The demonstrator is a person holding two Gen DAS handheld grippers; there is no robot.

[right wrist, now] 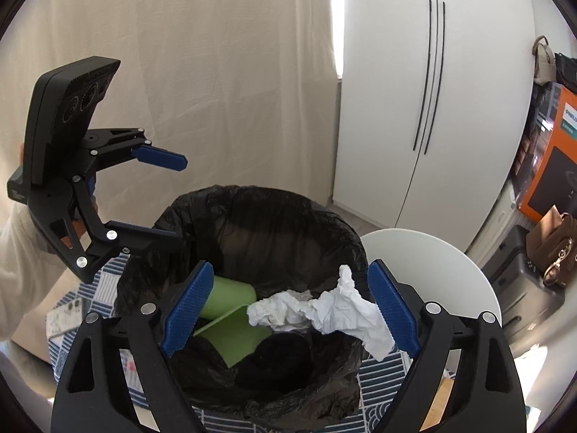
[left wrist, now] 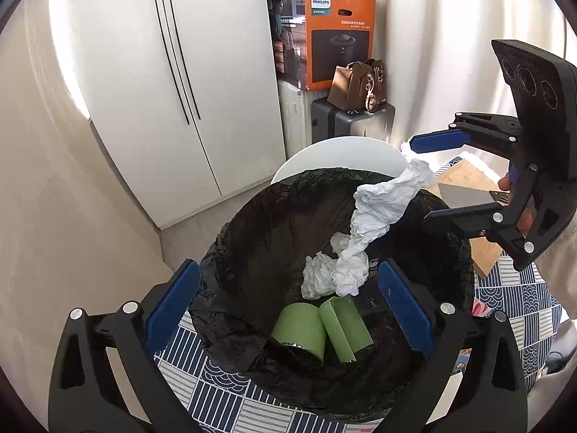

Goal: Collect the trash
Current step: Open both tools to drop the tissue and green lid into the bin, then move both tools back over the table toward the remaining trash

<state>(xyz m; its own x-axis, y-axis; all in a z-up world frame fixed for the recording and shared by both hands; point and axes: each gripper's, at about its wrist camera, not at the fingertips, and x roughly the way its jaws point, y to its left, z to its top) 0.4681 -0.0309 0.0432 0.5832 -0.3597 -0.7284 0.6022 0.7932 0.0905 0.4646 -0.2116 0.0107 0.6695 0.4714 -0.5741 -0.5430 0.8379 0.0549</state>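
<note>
The crumpled tissue (right wrist: 324, 310) trails from the right gripper's (right wrist: 288, 310) spread, released fingers, hanging over the bag-lined bin (left wrist: 252, 223) directly below — a small shake should free it. The left gripper (left wrist: 288, 306) hangs open, empty, beside it; the rim lies well apart below both.

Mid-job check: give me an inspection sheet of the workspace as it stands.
Surface: table under blue-white patterned cloth.
Job's things: black-lined trash bin holding green paper cups and crumpled tissue; long white tissue dangling over the bin.
Clutter: wooden board.
Grippers: left gripper open over the bin; right gripper open, tissue touching one finger.
Cables: nothing seen.
Surroundings: white wardrobe, orange Philips box, brown handbag, white chair.
</note>
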